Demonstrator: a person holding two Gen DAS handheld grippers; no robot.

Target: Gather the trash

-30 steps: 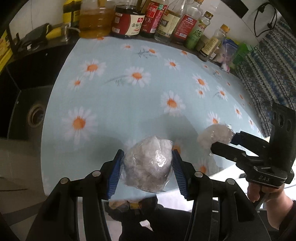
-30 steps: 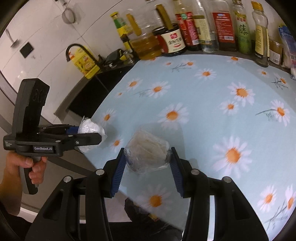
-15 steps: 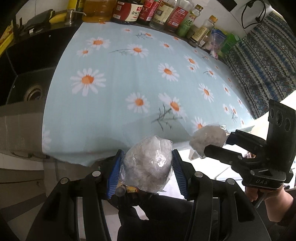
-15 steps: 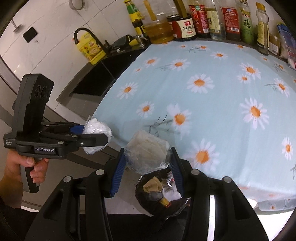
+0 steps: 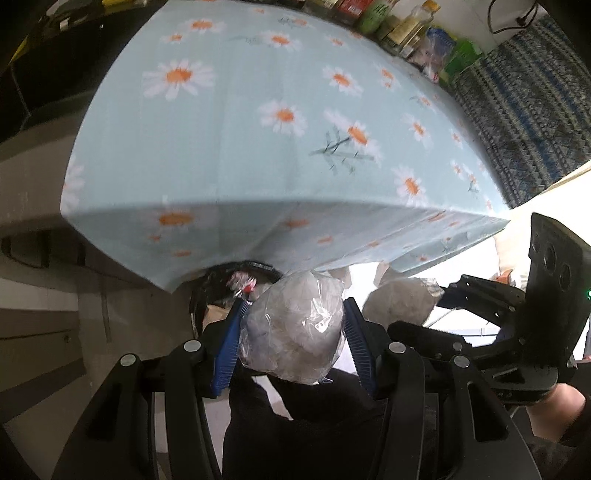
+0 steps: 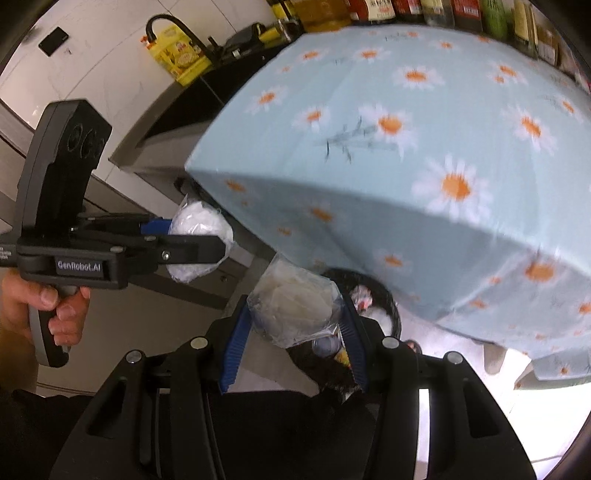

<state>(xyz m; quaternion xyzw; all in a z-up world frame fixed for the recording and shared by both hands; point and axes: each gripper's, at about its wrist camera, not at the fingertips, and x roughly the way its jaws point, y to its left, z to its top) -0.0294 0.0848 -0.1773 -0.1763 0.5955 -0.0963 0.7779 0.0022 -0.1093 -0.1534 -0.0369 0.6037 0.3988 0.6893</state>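
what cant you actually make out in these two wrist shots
- Trash bin, right wrist view: its near half sits behind the right gripper and its plastic-wrapped wad; the far rim runs under the tablecloth.
- The same bin, left wrist view: only a dark rim shows past the left gripper and its wad.
- Bottles, both views: cut off by the top edge, labels unreadable.
- Bin contents: too small to name.

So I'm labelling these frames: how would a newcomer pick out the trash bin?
Find the daisy-print tablecloth and follow its hanging front edge down to the floor. Partly tucked under it sits the trash bin, round and lined with a black bag. Unlike the clear bundles nearby, it is dark, open-topped and holds wrappers.
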